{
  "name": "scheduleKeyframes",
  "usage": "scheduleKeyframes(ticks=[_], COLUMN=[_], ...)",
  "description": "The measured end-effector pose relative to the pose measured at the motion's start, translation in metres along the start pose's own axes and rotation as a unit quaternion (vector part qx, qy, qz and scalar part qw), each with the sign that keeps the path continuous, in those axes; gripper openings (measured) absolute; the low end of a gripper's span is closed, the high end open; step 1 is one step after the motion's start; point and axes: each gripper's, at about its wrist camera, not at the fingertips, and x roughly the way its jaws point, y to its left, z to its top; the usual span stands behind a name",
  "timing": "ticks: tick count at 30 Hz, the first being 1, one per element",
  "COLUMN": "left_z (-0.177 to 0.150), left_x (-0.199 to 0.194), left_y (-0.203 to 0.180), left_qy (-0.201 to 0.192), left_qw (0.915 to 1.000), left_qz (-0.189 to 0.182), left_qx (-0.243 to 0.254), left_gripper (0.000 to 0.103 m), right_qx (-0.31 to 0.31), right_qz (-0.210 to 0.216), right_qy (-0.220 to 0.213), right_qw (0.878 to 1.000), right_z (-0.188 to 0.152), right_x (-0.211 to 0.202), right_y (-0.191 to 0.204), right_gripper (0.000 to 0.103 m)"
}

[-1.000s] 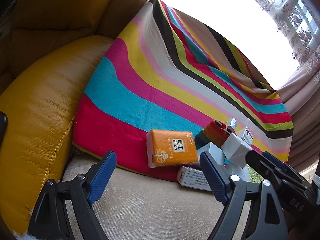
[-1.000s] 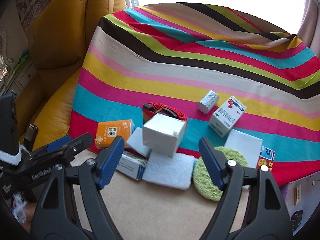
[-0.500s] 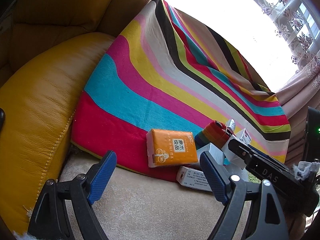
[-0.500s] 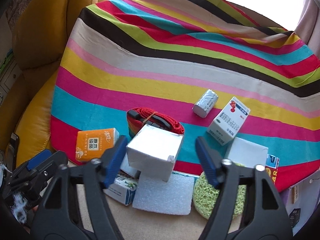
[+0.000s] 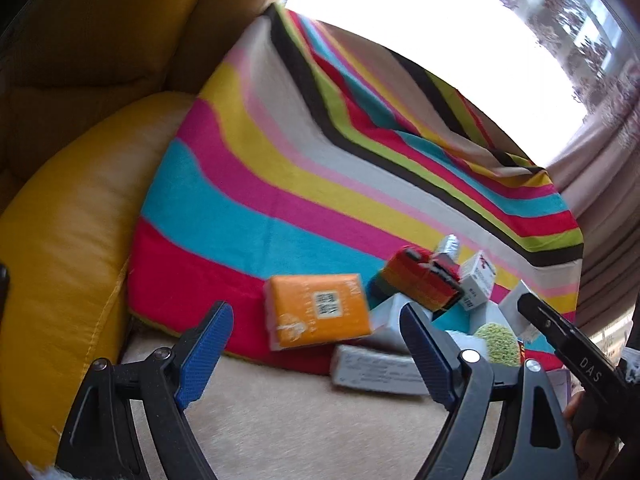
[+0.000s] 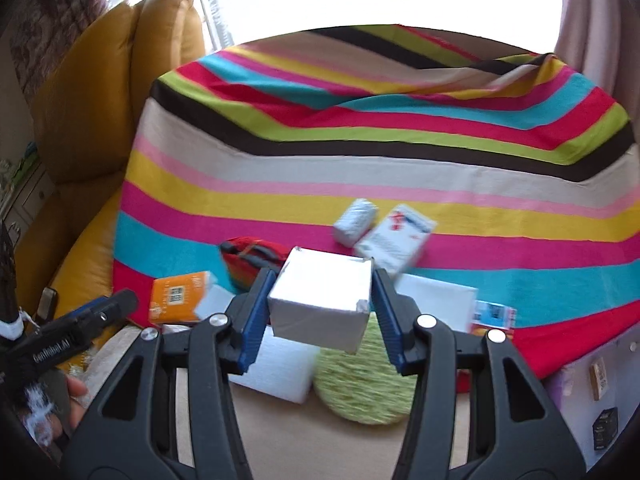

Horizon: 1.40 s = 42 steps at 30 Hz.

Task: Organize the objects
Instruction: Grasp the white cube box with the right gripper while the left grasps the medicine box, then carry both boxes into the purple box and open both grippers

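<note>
Right gripper [image 6: 320, 312] now apparently clamps white box [image 6: 320, 300]; left gripper [image 5: 316, 350] stays agape.

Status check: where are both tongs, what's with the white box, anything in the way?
Right tongs shut on white box, lifted above foam pad and green sponge. Left tongs open, empty, near orange packet. Path unobstructed.

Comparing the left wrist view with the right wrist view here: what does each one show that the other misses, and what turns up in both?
Only the left wrist view shows the open left gripper and a grey carton lying on the beige cushion.

Only the right wrist view shows the right gripper flanking the white box, plus a white foam pad.

Both show the orange tissue pack, the green scrub pad and the striped blanket.
</note>
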Motion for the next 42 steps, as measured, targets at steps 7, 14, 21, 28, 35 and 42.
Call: scheduleKeyframes(ticks=[7,14,21,28,35,42], left_z=[0.022,0.024,0.018,0.015,0.009,0.013], left_x=[0.015,0.054,0.107,0.140,0.151,0.120], left_y=[-0.079,-0.165,-0.211,-0.225,-0.230,-0.239], left_qy=[-0.002,0.051,0.119,0.144,0.146,0.082], left_qw=[0.9945,0.9765,0.9602,0.9528,0.9475,0.9533], left_qz=[-0.041,-0.081,-0.049,-0.013,0.006,0.005], left_qx=[0.096,0.193,0.248,0.267,0.284,0.290], left_gripper=[0.085,0.082,0.079,0.064,0.042,0.042], right_qx=[0.044,0.091,0.127,0.160,0.171,0.181], right_qz=[-0.044,-0.076,-0.101,-0.115,-0.123,-0.142], right_qy=[-0.014,-0.019,-0.024,-0.015,-0.009,-0.003], right_qw=[0.998,0.993,0.986,0.980,0.977,0.973], right_z=[-0.011,-0.025,-0.040,-0.058,-0.070,-0.086], right_x=[-0.024,-0.040,-0.054,-0.061,-0.067,-0.078], right_y=[-0.063,-0.119,-0.165,-0.202,-0.217,-0.232], right_gripper=[0.054,0.054,0.054,0.054,0.054,0.054])
